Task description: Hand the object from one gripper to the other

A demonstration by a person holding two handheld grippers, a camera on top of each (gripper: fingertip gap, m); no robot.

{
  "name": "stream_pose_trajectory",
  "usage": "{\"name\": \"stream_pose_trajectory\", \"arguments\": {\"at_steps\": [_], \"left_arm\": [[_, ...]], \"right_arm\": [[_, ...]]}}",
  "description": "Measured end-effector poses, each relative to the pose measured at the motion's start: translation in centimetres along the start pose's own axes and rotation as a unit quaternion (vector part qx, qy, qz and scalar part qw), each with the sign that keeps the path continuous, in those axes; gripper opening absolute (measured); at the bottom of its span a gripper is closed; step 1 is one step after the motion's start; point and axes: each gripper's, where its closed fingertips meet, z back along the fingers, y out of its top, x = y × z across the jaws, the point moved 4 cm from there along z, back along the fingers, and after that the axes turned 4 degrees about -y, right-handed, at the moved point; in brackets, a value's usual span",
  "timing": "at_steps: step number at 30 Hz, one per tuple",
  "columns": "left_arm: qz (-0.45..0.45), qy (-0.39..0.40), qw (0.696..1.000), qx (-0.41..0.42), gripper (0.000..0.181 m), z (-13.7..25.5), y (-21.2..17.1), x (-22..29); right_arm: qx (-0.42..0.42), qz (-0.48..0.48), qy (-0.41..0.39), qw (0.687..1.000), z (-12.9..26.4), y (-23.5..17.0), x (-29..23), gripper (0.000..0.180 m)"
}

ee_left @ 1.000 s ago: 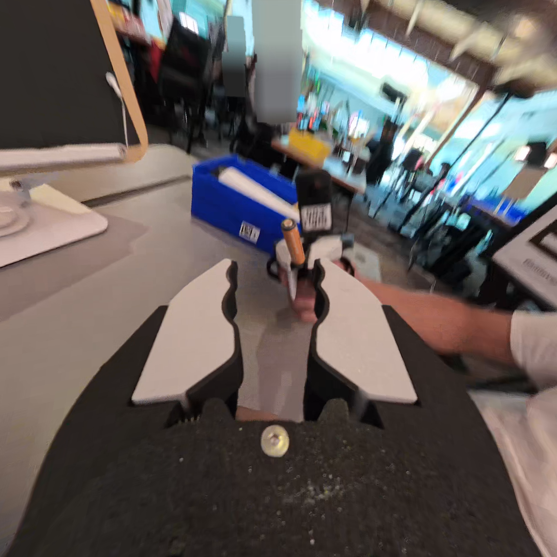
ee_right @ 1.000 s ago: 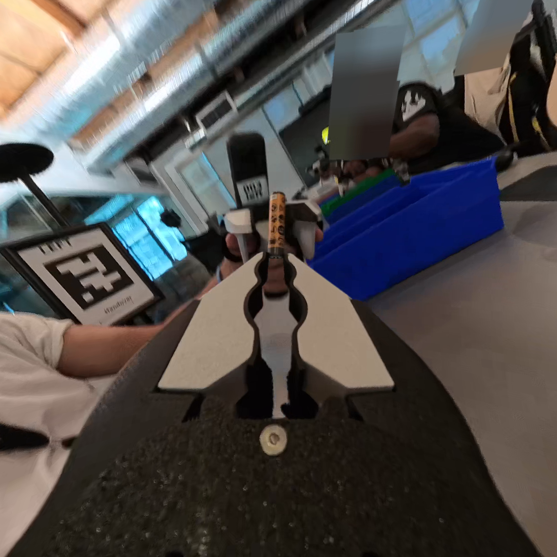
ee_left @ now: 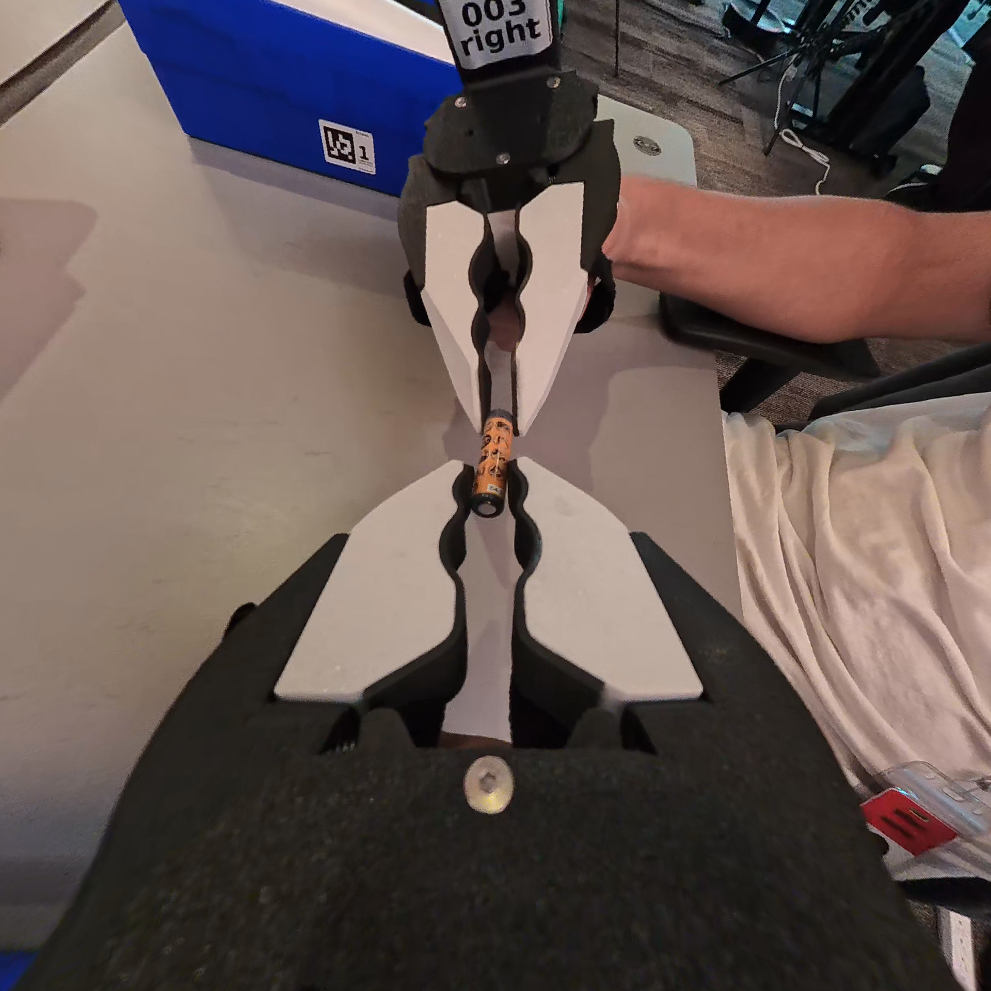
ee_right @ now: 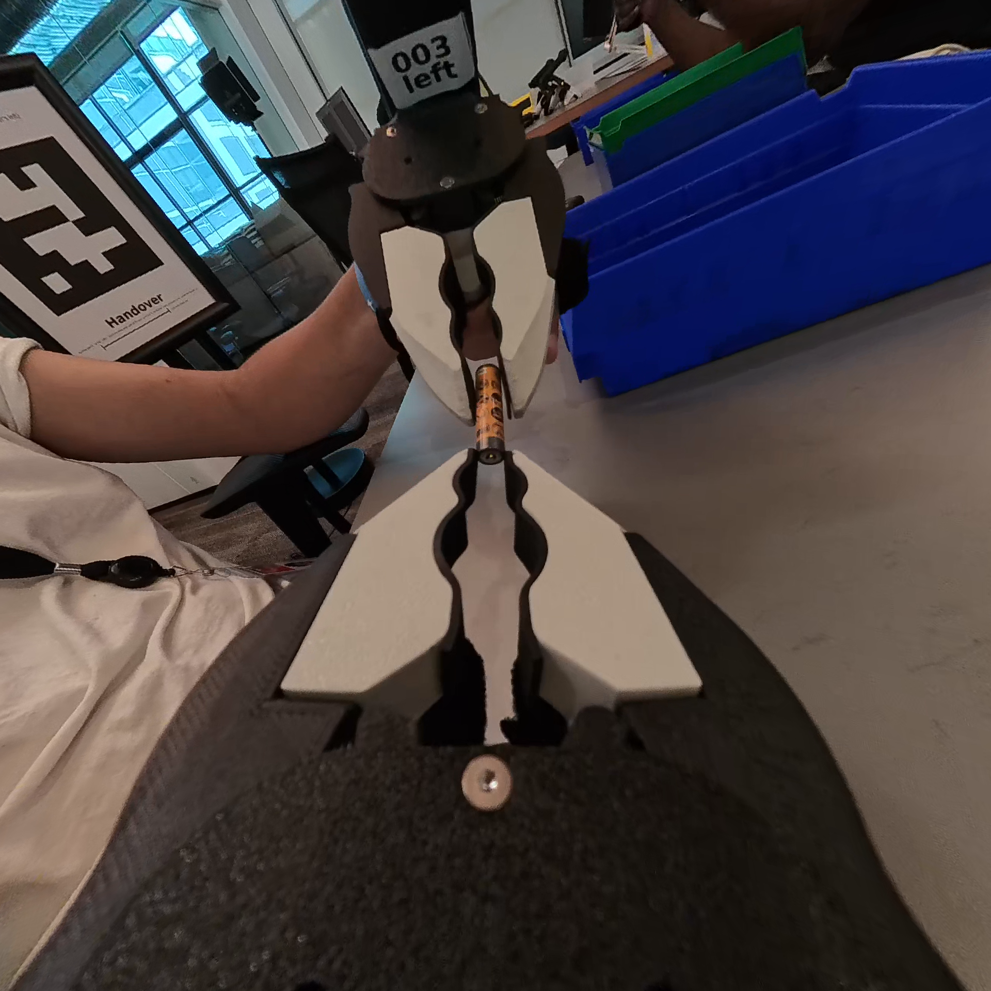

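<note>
Battery: slim orange cylindrical cell with black pattern [ee_left: 492, 472], dark metal ends
Right tool [ee_left: 496, 426]: grips its far end
Left tool [ee_left: 487, 474]: tips narrow, flanking near end; grip unclear

I see a pale grey table [ee_left: 214, 429] running under everything, with blue bins [ee_right: 804, 214] standing on it and a green bin [ee_right: 697, 80] behind them. Tall windows [ee_right: 177, 134] let in bluish daylight on the far side. A framed sign [ee_right: 80, 214] stands near them, above patterned carpet [ee_left: 697, 80] where dark stands [ee_left: 858, 80] cluster.
</note>
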Motion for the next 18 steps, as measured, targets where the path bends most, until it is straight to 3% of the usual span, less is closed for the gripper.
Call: {"name": "stream_pose_trajectory", "arguments": {"at_steps": [6, 11, 14, 16, 18], "left_arm": [[-0.021, 0.021, 0.999, 0.037, 0.010, 0.6, 1.1, -0.3], [0.048, 0.053, 0.989, 0.130, 0.010, 2.0, 2.7, -2.1], [0.165, 0.041, 0.965, 0.200, 0.011, 2.1, 3.0, -3.8], [0.211, 0.023, 0.956, 0.205, 0.011, 1.5, 2.5, -4.2], [0.229, 0.031, 0.955, 0.187, 0.011, 0.9, 1.9, -4.4]], "right_arm": [[0.062, 0.017, -0.025, 0.998, 0.6, 1.5, 0.3, 0.011], [0.134, 0.137, -0.144, 0.971, 1.3, 3.0, 1.2, 0.051], [0.110, 0.286, -0.298, 0.904, 1.4, 3.5, 1.9, 0.066], [0.058, 0.392, -0.408, 0.823, 1.3, 3.4, 2.3, 0.064], [-0.015, 0.481, -0.452, 0.751, 0.5, 2.9, 2.2, 0.063]]}}
